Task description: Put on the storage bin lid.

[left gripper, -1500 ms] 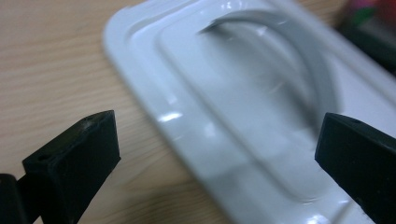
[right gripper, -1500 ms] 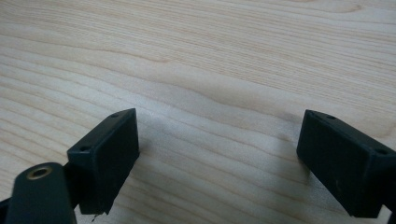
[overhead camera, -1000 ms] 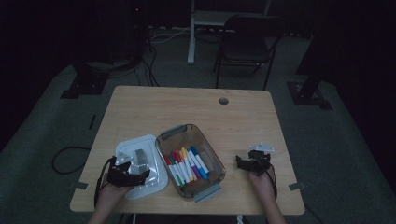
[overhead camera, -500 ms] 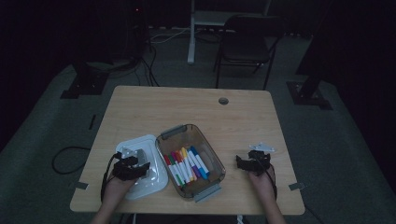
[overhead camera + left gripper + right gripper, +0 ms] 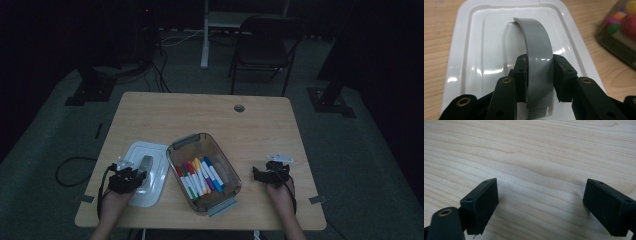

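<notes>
Nearest, to the left of the marker bin: left tongs clenched on the grey handle of the white lid, having just been closing, with the strap of the handle now pinched between the two black pads. Lying flat on the counter, that lid, just beside the bin's left wall and seemingly touching it.

Judged as light, stiff moulded plastic, glossy and so likely slippery on its broad face. Best taken exactly where held, at the arched handle, the one raised part offering two opposed sides. Looks thin and somewhat springy, so probably inclined to flex or let the lid swing if lifted fast. Worth keeping the grip near the middle of the arch to hold the lid level.

To the right of the bin, well apart from it: right tongs released, spread wide over bare wood, holding nothing.

In the bin itself: coloured markers in a row, top uncovered.

Beyond the bin, past the counter's far edge: a dark folding chair on the floor.
</notes>
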Demonstrator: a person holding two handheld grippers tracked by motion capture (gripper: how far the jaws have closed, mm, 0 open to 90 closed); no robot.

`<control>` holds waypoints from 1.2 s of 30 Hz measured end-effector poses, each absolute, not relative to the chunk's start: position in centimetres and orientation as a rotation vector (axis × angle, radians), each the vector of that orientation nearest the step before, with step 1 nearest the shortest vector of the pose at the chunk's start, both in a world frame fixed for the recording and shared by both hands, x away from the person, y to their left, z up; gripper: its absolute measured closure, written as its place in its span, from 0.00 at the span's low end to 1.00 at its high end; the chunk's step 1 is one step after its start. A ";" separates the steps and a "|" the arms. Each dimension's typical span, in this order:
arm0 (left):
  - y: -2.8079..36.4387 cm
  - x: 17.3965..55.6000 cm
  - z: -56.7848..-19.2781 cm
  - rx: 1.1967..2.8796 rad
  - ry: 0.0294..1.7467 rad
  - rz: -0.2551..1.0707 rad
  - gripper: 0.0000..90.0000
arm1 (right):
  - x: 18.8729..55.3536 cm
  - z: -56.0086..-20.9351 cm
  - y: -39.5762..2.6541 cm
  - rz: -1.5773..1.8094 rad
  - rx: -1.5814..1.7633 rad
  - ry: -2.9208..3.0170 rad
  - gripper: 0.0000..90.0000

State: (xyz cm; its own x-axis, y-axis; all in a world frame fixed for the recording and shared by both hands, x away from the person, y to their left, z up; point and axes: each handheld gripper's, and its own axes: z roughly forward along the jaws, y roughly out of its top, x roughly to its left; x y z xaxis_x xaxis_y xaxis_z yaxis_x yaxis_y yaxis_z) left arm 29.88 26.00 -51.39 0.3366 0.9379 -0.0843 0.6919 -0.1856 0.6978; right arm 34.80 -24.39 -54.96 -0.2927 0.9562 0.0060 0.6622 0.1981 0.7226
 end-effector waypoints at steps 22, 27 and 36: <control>26.0 30.1 -52.6 2.019 1.434 0.563 0.57 | 34.8 -54.9 -24.4 0.876 1.507 2.029 0.15; 26.0 30.1 -52.6 2.025 1.409 0.571 0.74 | 34.7 -54.9 -24.4 0.899 1.474 2.065 0.15; 26.7 30.1 -52.1 2.008 1.392 0.544 0.76 | 33.9 -53.6 -23.3 1.080 1.375 2.165 0.15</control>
